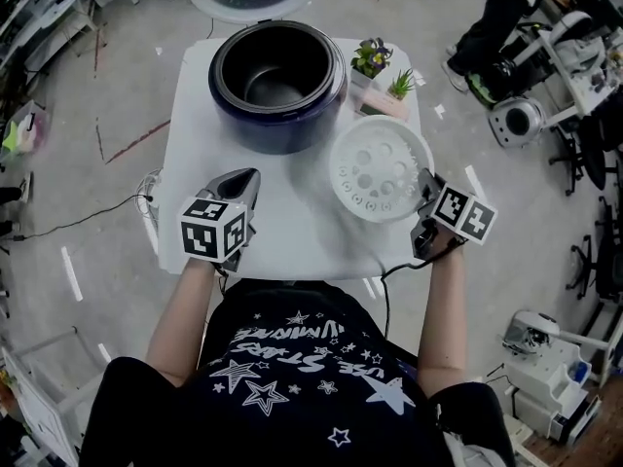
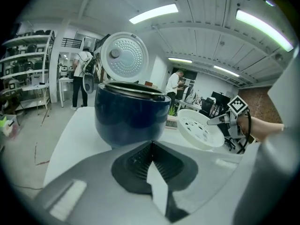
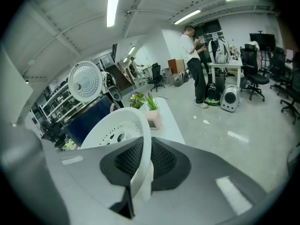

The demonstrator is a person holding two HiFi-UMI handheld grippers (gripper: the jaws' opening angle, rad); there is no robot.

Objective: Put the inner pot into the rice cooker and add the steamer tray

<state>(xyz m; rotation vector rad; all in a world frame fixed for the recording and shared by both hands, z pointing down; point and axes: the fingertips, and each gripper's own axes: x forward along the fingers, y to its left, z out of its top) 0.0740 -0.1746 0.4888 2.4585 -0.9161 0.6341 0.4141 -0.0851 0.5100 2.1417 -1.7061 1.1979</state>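
- I see the rice cooker (image 1: 282, 129) at the table's (image 1: 195, 163) far end, with the pot (image 1: 275, 74) inside it.
- The steamer tray (image 1: 378, 168) is to its right and nearer me, its rim between my right gripper's (image 1: 425, 197) jaws.
- The plants (image 1: 373, 58) are behind the tray.
- My left gripper (image 1: 238, 188) is before the cooker.

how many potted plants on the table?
2. Both sit at the far right corner of the table, beside the rice cooker: a flowering plant and a spiky green plant right of it. None appears hidden.

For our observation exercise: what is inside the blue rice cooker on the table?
The rice cooker holds a dark inner pot. The pot's bottom shows bare, with nothing lying in it. Whatever sits beneath the pot, inside the cooker body, is covered.
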